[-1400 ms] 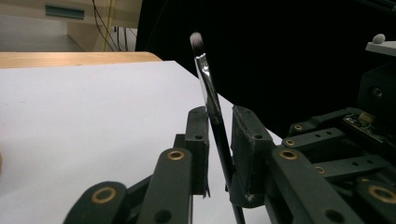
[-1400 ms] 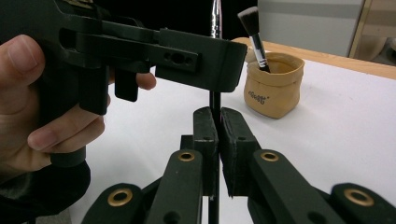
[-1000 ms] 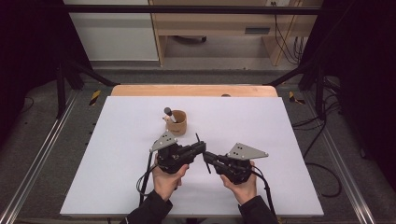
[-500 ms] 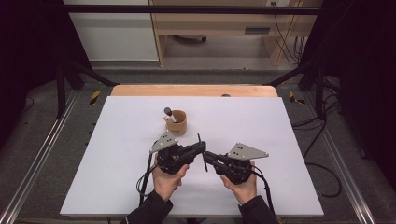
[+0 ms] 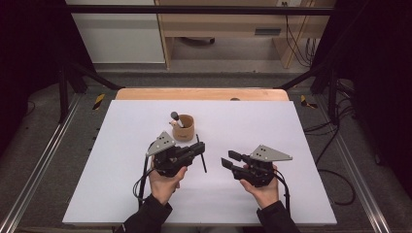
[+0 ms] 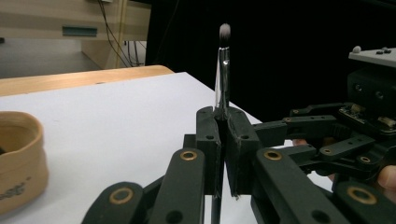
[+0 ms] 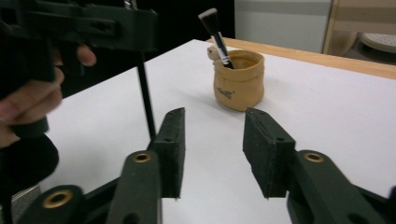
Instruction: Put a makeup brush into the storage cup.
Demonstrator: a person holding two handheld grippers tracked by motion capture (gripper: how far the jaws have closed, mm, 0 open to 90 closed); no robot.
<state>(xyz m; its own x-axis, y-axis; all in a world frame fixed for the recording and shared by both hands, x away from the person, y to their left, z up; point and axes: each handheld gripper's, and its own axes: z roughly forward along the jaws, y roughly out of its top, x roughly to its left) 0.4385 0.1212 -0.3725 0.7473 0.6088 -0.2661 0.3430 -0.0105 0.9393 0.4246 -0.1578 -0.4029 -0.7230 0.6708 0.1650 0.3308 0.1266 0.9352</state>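
My left gripper (image 5: 198, 147) is shut on a thin black makeup brush (image 5: 200, 156) and holds it upright over the white table. In the left gripper view the brush (image 6: 223, 70) rises between the closed pads with its soft tip on top. My right gripper (image 5: 229, 159) stands just right of it; its jaws have just been opening and nothing is between them (image 7: 212, 140). A tan cup (image 5: 183, 128) sits behind the left gripper, with a thicker brush (image 5: 175, 117) leaning in it. In the right gripper view the cup (image 7: 238, 81) lies ahead, and the held brush's handle (image 7: 145, 102) hangs at left.
The white table (image 5: 272, 121) has bare surface on all sides of the cup. A wooden strip (image 5: 201, 93) runs along its far edge. Metal rails (image 5: 43, 160) flank the table, and cables (image 5: 335, 141) lie on the floor at right.
The right gripper's jaws have opened and it has drawn back a little to the right, away from the brush. The left gripper keeps the brush and has stayed put.
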